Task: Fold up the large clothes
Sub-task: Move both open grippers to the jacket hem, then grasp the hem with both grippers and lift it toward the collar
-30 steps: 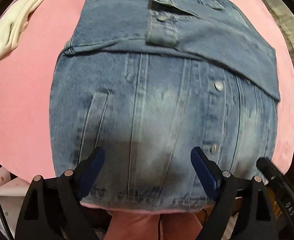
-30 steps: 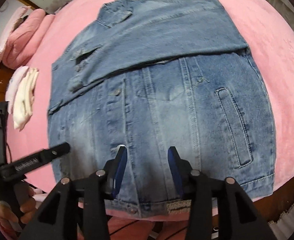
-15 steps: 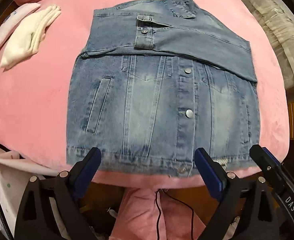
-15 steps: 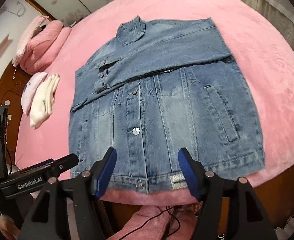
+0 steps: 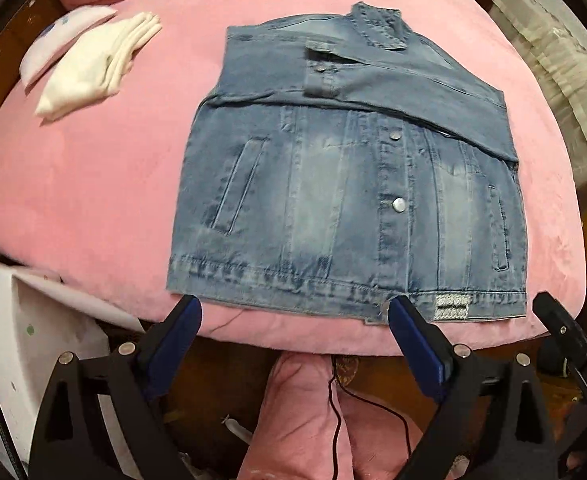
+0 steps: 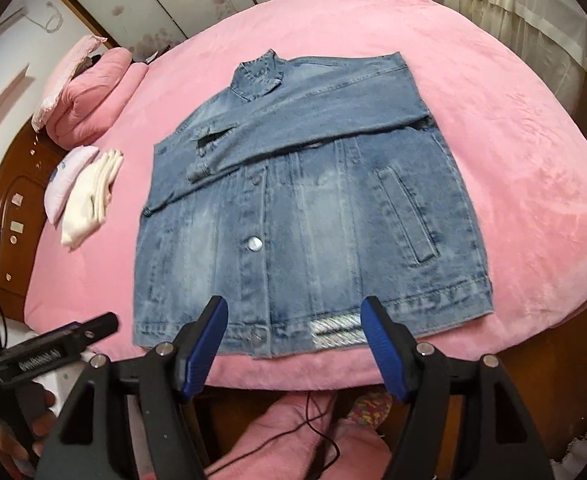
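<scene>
Folded white garments lie left on the pink bed. Denim jacket lies flat at centre, sleeves folded across the chest. Left tongs and right tongs released, empty, at the hem.

Even indoor light, soft motion blur, strong fisheye bending at edges.

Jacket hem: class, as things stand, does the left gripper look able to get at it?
Probably yes. The left gripper is open just short of the denim jacket's hem, which lies flat along the near edge of the pink bed. Nothing lies between them.
</scene>
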### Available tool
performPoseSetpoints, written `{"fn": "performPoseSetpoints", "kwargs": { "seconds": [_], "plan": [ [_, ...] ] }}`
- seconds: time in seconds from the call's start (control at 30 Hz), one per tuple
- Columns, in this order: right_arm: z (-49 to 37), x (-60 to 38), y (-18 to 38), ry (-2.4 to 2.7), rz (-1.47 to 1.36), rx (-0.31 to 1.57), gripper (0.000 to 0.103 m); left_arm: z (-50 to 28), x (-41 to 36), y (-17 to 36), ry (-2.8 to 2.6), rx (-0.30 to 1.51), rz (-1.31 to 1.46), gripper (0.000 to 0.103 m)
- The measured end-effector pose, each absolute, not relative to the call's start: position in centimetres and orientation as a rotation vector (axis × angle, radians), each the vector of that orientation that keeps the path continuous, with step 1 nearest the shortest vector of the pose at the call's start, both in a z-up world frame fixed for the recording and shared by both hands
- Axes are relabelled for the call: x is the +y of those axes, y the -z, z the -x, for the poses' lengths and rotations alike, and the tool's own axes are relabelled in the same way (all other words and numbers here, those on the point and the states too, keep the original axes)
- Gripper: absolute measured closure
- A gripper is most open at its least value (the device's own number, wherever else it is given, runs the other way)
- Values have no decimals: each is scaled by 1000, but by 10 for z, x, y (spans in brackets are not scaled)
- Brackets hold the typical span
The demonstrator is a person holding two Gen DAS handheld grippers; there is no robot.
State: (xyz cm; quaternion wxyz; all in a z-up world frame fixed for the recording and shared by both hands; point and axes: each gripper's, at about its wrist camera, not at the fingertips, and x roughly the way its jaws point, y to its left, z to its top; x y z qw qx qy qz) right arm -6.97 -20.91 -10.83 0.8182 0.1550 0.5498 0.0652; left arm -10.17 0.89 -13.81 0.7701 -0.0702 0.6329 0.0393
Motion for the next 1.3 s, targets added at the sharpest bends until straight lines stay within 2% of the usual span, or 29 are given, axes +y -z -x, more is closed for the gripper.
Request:
{"fn": "performPoseSetpoints", "kwargs": {
  "seconds": [0.4, 0.63, 0.87, 0.97, 1.03, 1.17, 1.23, 1.3],
  "plan": [
    [103, -307, 202, 37, -630, 1240, 34, 128, 115, 215, -135, 1350, 489, 10],
    [109, -359, 254, 113, -852, 1173, 34, 130, 154, 272, -123, 1289, 656, 10],
    [109, -391, 282, 187, -1016, 1089, 35, 124, 171, 331, -107, 1329, 850, 10],
    [102, -392, 287, 193, -1053, 1102, 43, 124, 168, 337, -125, 1322, 849, 10],
    [98, -389, 282, 176, -1025, 1091, 63, 123, 164, 336, -155, 1316, 832, 14],
    [90, -382, 272, 180, -937, 1124, 63, 120, 159, 330, -226, 1320, 840, 17],
    [87, -382, 270, 194, -953, 1149, 66, 113, 152, 324, -242, 1322, 835, 25],
    [84, -383, 268, 200, -971, 1165, 70, 105, 145, 316, -276, 1326, 811, 40]
  ]
}}
